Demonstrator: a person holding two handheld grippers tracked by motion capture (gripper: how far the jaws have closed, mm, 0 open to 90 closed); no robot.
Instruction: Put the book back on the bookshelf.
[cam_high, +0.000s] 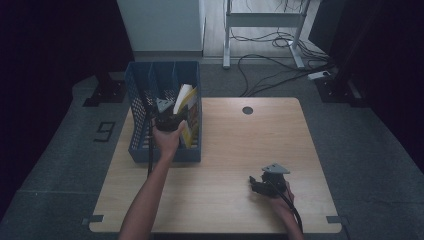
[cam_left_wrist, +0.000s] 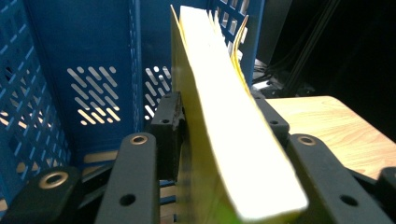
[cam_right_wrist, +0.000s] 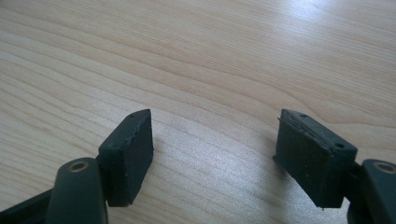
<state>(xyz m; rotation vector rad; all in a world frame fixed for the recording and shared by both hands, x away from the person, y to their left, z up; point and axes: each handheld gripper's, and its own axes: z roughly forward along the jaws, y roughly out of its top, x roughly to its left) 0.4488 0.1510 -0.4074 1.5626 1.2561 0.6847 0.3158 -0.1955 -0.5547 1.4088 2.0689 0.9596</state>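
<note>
The left gripper (cam_high: 168, 120) has its jaws closed on a yellow book (cam_left_wrist: 219, 135), one jaw pressed against each face, with the page edge running up and away between them. The book stands tilted inside the blue rack (cam_high: 137, 107), its top leaning toward the rack's right wall, and the slotted dividers rise just beyond and to the left of the jaws. So the filing looks nearly done: the book is already within the rack, in what seems to be the rightmost slot, though the lighting is too dim to be sure which compartment it sits in or whether its lower edge rests on the rack floor. What is left, by my judgement, is to settle it upright, open the jaws and draw the gripper out. The right gripper (cam_right_wrist: 215, 149) rests low over the bare tabletop (cam_right_wrist: 196, 56), jaws spread wide with nothing between them, well apart from the rack.
</note>
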